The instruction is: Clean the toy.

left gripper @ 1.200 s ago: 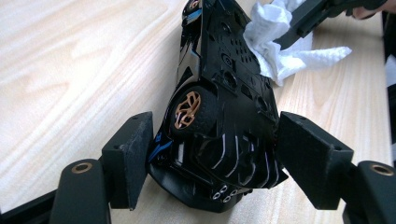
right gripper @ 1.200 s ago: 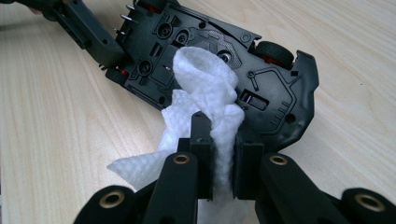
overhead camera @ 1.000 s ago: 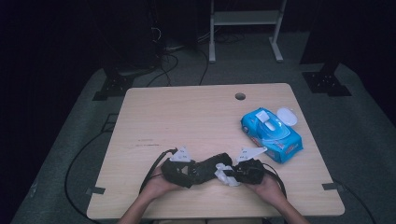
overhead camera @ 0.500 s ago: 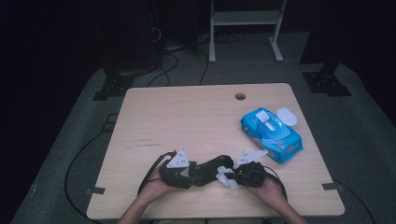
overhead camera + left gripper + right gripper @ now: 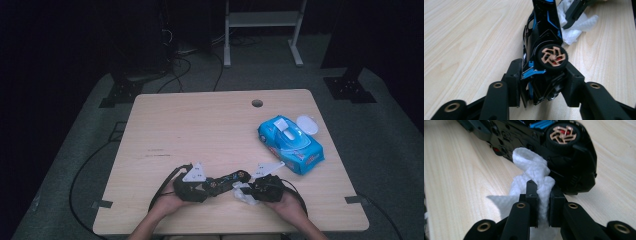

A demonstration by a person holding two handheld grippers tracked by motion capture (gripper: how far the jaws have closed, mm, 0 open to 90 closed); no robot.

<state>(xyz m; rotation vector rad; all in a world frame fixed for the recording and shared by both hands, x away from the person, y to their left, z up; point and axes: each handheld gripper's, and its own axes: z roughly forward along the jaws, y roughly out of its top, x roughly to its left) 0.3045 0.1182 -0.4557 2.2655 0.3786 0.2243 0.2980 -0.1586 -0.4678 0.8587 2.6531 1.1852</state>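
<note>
Hands at the 6 o'clock edge of the surface [image 5: 165,130], one gripper in each, tips facing each other. Left gripper [image 5: 200,186] at about 7 o'clock, grey plate on top, cable looping off toward the near edge. Its jaws have just been closing and now clamp one end of the toy car [image 5: 227,181]; in the left gripper view the left gripper [image 5: 541,82] has a pad on each side of the car body, pressing just below a wheel [image 5: 552,56] with copper spokes. Toy car [image 5: 544,32] is black with blue trim, tipped on its side, length running away from that gripper toward the wipe [image 5: 576,27].

Right gripper [image 5: 256,189] at about 5 o'clock, just beside the car's other end. Jaws shut tight on a bunched white wipe [image 5: 244,192]. Right gripper view: right gripper [image 5: 541,200] pinches the wipe [image 5: 531,167] between both pads, and the wipe's upper fold touches the car's dark underside [image 5: 529,137]. A second copper-spoked wheel [image 5: 563,135] sits at 1 o'clock in that view.

Farther out, at 3 o'clock on the surface, a blue pack of wipes [image 5: 290,145] lies well apart from the grippers, its white lid [image 5: 307,124] flipped open on the far side. Round cable hole [image 5: 257,103] near the 12 o'clock edge. Beyond the surface, grey floor [image 5: 390,140], black cables, white frame legs [image 5: 260,30].
</note>
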